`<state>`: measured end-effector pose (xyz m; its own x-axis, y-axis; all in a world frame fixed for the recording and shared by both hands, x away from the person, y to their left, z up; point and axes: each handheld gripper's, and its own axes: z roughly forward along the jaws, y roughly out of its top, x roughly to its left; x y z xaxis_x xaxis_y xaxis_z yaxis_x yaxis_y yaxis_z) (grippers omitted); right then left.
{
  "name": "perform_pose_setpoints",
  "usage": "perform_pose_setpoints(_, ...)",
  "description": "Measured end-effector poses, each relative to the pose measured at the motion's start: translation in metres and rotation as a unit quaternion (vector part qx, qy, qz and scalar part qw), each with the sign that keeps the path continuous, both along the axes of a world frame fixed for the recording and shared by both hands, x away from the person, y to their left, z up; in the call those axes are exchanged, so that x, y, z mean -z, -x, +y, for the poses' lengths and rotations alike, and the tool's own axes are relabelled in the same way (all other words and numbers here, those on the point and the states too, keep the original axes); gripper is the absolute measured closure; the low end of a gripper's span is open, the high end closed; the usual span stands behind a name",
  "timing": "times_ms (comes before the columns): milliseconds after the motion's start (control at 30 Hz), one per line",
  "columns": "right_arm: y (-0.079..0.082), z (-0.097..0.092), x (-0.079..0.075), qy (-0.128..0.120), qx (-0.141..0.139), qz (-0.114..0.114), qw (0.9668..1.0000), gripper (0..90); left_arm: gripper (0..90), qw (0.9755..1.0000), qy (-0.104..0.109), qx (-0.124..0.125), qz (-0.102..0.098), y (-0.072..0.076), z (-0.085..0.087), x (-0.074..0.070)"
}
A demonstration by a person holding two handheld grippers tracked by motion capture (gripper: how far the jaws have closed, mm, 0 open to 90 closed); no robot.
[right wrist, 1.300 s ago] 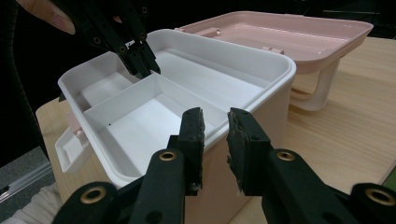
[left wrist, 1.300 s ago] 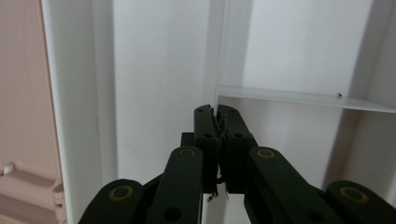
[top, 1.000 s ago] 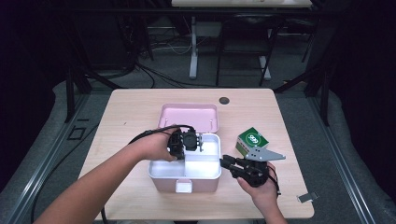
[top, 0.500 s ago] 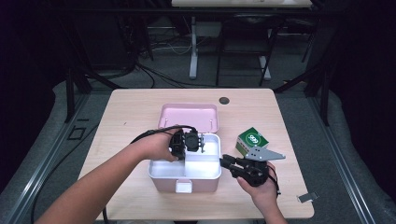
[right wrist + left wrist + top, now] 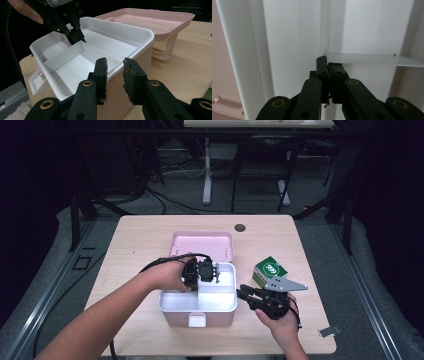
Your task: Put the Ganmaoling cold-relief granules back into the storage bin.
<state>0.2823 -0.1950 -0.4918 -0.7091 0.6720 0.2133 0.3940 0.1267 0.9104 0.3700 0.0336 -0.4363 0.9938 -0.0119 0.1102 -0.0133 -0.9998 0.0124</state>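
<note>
A pink box point(image 5: 172, 317) stands open near the table's front, its lid point(image 5: 202, 244) swung back behind it. Inside sits a white tray point(image 5: 175, 301) with dividers. My left gripper point(image 5: 216, 271) reaches into the tray from the left and is shut on the thin edge of a divider point(image 5: 372, 60); the left gripper view shows the jaws point(image 5: 328, 62) pinched on it. My right gripper point(image 5: 115, 62) straddles the box's right wall point(image 5: 150, 57), one jaw inside and one outside. Its jaws have just been opening a little, with the wall still between the pads.
A green and white carton point(image 5: 269, 270) stands just right of the box, behind my right gripper point(image 5: 240, 293). A small dark disc point(image 5: 240, 227) lies near the table's far edge, and a metal clip point(image 5: 328, 331) near the front right corner. The wooden table point(image 5: 135, 240) is bare on the left.
</note>
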Motion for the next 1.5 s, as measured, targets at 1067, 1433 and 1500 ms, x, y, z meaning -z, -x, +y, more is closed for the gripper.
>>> perform_pose_setpoints(1067, 0.003, -0.009, -0.009, -0.011, 0.015, -0.013, 0.9998, 69.2, 89.2, 0.9962, 0.034, -0.075, -0.030, -0.003, 0.031, -0.040)
perform_pose_setpoints(1433, 0.002, -0.006, -0.006, -0.005, 0.010, -0.005, 0.9999, 68.0, 89.3, 0.9854, 0.048, -0.163, -0.016, -0.015, 0.073, -0.042)
perform_pose_setpoints(1500, 0.002, -0.006, -0.005, -0.005, 0.010, -0.003, 0.9999, 67.8, 89.2, 0.9817, 0.052, -0.183, -0.016, -0.016, 0.083, -0.044)
